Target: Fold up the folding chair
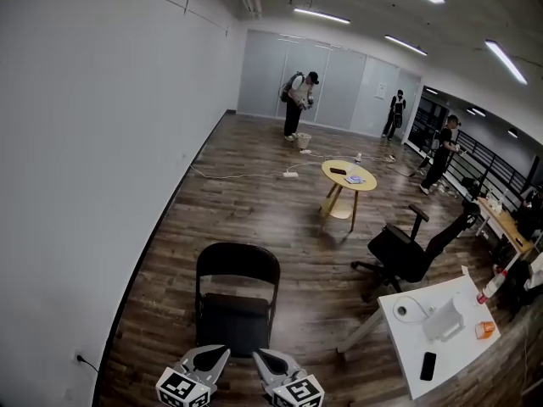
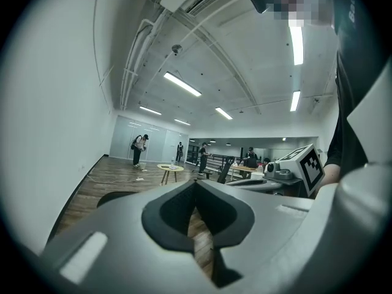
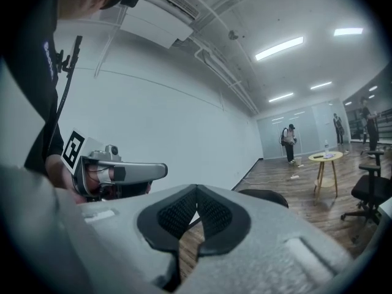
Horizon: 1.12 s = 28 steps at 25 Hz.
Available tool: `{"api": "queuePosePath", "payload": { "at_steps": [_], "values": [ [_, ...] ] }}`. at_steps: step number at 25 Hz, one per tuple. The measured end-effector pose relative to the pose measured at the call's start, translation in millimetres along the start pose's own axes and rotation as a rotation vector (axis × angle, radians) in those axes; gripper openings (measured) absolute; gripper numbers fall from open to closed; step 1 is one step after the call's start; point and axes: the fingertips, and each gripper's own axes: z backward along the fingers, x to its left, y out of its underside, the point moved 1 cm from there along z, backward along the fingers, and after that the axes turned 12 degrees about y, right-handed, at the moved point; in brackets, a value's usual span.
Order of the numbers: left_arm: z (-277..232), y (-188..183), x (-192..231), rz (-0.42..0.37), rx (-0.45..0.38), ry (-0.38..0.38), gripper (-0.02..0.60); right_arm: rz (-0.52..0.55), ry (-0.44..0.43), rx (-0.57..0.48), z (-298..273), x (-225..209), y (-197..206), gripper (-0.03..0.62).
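The black folding chair (image 1: pixel 237 299) stands open on the wood floor (image 1: pixel 280 219), just ahead of the left gripper (image 1: pixel 206 361) and right gripper (image 1: pixel 273 365); both have jaws pressed together, holding nothing; the chair looks a stiff, fairly light metal frame with a hinged seat; best to steady the backrest's top rim and lift the seat's front edge

Folding chair (image 1: pixel 237 265): matt black seat and back, thin dark frame, metal by look. Floor (image 1: pixel 254 185): dark wood-look planks, low sheen. Wall (image 1: pixel 85 142): smooth matt white. Round table (image 1: pixel 349 175): pale wood, smooth top. White table (image 1: pixel 458 359): smooth, matt. Up close now, left gripper (image 2: pixel 196 188), right gripper (image 3: pixel 196 192): matt grey plastic shells; pads (image 3: pixel 177 216) black, finely textured.
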Motion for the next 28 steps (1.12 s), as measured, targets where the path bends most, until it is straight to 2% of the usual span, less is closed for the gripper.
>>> {"api": "queuePosePath", "payload": {
  "at_steps": [13, 19, 28],
  "values": [
    [29.1, -7.6, 73.4, 0.018, -0.017, 0.062, -0.003, 0.024, 0.056, 0.027, -64.7, 28.0, -4.9, -0.003],
    [36.2, -2.4, 87.5, 0.034, -0.014, 0.094, -0.003, 0.035, 0.082, 0.039, -78.8, 35.8, -3.8, -0.003],
    [36.9, -2.1, 97.6, 0.036, -0.003, 0.088, -0.003, 0.035, 0.062, 0.045, -91.1, 38.4, -3.9, -0.003]
  ]
}}
